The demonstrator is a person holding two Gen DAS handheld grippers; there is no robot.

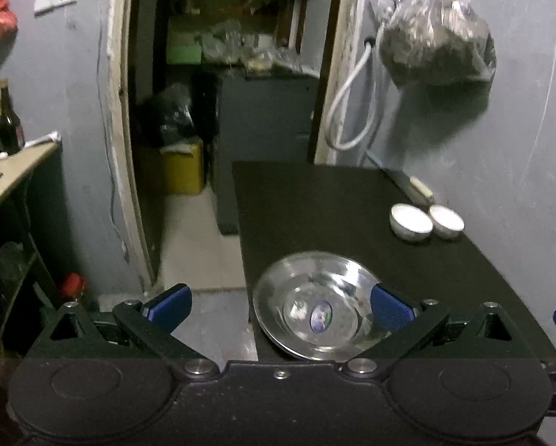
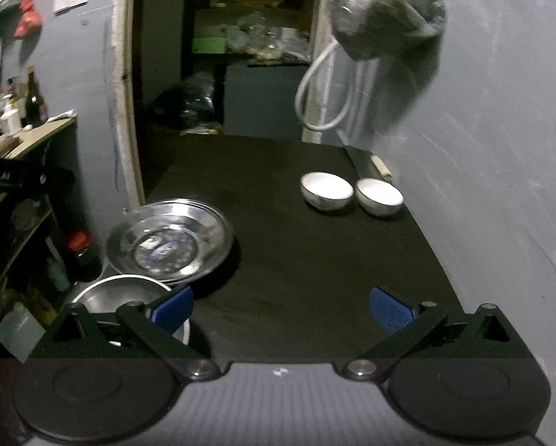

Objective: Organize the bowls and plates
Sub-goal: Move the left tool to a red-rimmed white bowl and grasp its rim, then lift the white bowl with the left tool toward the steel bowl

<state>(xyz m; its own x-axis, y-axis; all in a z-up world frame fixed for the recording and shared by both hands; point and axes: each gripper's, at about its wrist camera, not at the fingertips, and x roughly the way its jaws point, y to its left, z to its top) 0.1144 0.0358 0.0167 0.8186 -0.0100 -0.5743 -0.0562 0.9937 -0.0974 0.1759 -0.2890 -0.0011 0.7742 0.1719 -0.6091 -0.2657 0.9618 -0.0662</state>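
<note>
A shiny steel plate [image 1: 317, 304] with a blue sticker lies at the near left corner of the black table [image 1: 315, 200]. My left gripper [image 1: 281, 308] is open just above it; its right finger [image 1: 391, 308] is over the plate's right rim and its left finger [image 1: 170, 306] hangs off the table. Two white bowls [image 1: 411, 222] [image 1: 446, 221] stand side by side near the wall. In the right wrist view, the steel plate [image 2: 170, 239] sits left of my open, empty right gripper [image 2: 281, 310]. A second steel dish [image 2: 129, 293] is partly hidden behind its left finger. The white bowls [image 2: 327, 190] [image 2: 379, 196] are far right.
A pale cylinder [image 1: 421, 186] lies by the wall behind the bowls. A filled plastic bag [image 1: 437, 37] and a white hose [image 1: 346, 111] hang on the wall above. A shelf [image 1: 14, 171] with bottles and a red-capped jar [image 2: 81, 252] stand left of the table, and a doorway [image 1: 222, 74] opens beyond.
</note>
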